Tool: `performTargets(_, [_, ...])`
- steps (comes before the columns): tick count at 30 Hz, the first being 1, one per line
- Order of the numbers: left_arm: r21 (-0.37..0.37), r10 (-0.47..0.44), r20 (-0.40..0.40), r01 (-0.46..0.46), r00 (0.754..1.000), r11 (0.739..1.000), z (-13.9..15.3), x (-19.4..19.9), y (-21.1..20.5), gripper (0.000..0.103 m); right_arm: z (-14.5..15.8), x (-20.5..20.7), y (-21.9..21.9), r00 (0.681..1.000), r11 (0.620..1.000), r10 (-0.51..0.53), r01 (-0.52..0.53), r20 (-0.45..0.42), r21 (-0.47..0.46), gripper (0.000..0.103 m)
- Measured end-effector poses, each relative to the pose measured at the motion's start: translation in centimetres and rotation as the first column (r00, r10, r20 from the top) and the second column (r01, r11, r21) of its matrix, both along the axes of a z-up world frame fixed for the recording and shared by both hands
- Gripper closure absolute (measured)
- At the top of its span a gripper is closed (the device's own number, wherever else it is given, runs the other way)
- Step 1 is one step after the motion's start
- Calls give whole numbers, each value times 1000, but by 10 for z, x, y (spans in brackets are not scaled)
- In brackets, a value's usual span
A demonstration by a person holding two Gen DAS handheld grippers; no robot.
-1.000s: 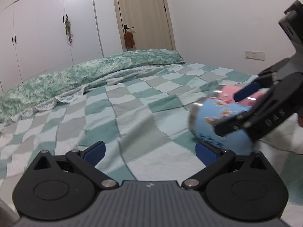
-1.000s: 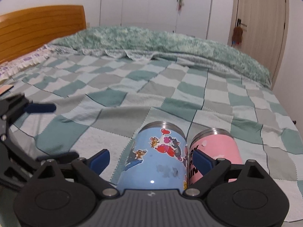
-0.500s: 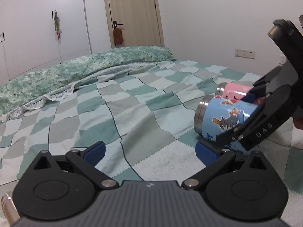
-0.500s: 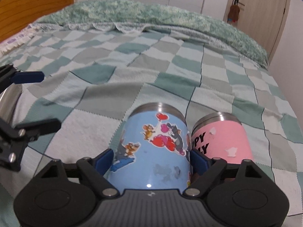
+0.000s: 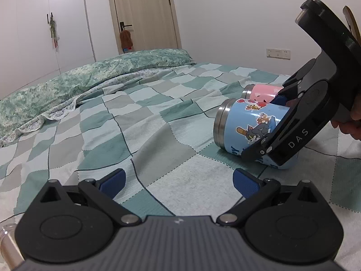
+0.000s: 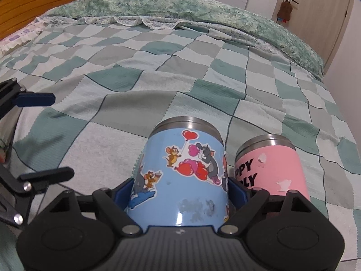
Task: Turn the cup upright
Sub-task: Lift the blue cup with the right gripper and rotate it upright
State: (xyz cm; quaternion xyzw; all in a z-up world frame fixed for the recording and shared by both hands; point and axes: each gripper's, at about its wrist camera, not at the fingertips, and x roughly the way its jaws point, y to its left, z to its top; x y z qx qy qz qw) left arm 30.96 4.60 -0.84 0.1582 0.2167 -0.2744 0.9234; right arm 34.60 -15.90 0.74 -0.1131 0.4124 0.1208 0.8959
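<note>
A blue cartoon-sticker cup (image 6: 182, 176) with a steel rim lies on its side on the checked bedspread, mouth pointing away from my right gripper. My right gripper (image 6: 180, 192) is shut on its body, one blue pad on each side. The cup also shows in the left wrist view (image 5: 250, 126), with the right gripper (image 5: 282, 124) around it. A pink cup (image 6: 270, 164) lies on its side just right of the blue one, also in the left wrist view (image 5: 261, 90). My left gripper (image 5: 178, 180) is open and empty, low over the bedspread, left of the blue cup.
A checked green and grey bedspread (image 6: 158, 79) covers the bed. A green floral duvet (image 5: 79, 83) is bunched along its far side. A wooden headboard (image 6: 33, 0) stands at the far left. A door (image 5: 144, 13) and white wardrobes stand beyond. A steel cylinder (image 5: 9, 248) lies by my left gripper.
My right gripper has moved in over the blue cup and closed its pads onto the cup's sides. My left gripper has drawn back slightly, staying open.
</note>
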Motion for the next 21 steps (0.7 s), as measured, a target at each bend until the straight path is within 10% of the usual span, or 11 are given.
performTargets(21, [-12,24,40,-24,999,1000,32,-60,7,0,35,-58,-4,998,992,4,-13,69,129,19])
